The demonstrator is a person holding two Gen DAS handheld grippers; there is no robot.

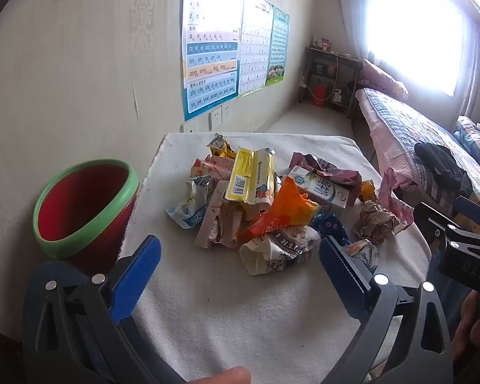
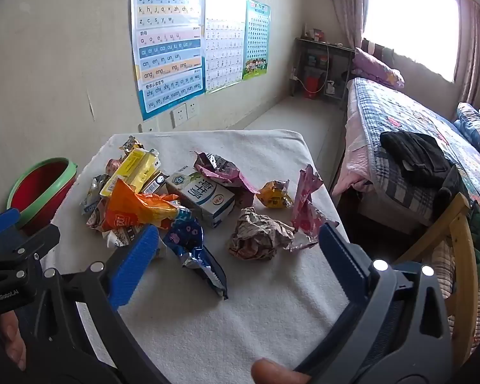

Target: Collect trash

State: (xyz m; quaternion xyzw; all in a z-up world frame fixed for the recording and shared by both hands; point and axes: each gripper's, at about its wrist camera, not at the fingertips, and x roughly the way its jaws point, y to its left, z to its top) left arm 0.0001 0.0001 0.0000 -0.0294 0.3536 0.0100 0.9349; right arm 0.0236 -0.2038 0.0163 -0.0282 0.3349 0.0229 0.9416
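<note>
Both grippers are held wide apart above the near edge of the table (image 2: 272,147), and nothing is gripped by either. Between the blue pads of the left gripper (image 1: 240,256) only bare white cloth and the near end of a crumpled printed paper cup (image 1: 278,249) are seen. The right gripper (image 2: 238,249) is poised over a blue foil wrapper (image 2: 192,246) and a crumpled brown paper ball (image 2: 259,236), neither being touched by its pads.

Just beside the table's left edge a red bin with a green rim (image 1: 83,204) is placed, tilted toward the table. The trash is heaped toward the far left of the tabletop: a yellow packet (image 1: 249,176), an orange plastic bag (image 1: 288,208) and a white milk carton (image 1: 323,188) are piled touching one another. Toward the right edge a small orange wrapper (image 2: 273,193) and a pink foil wrapper (image 2: 305,204) are set apart from the heap.
</note>
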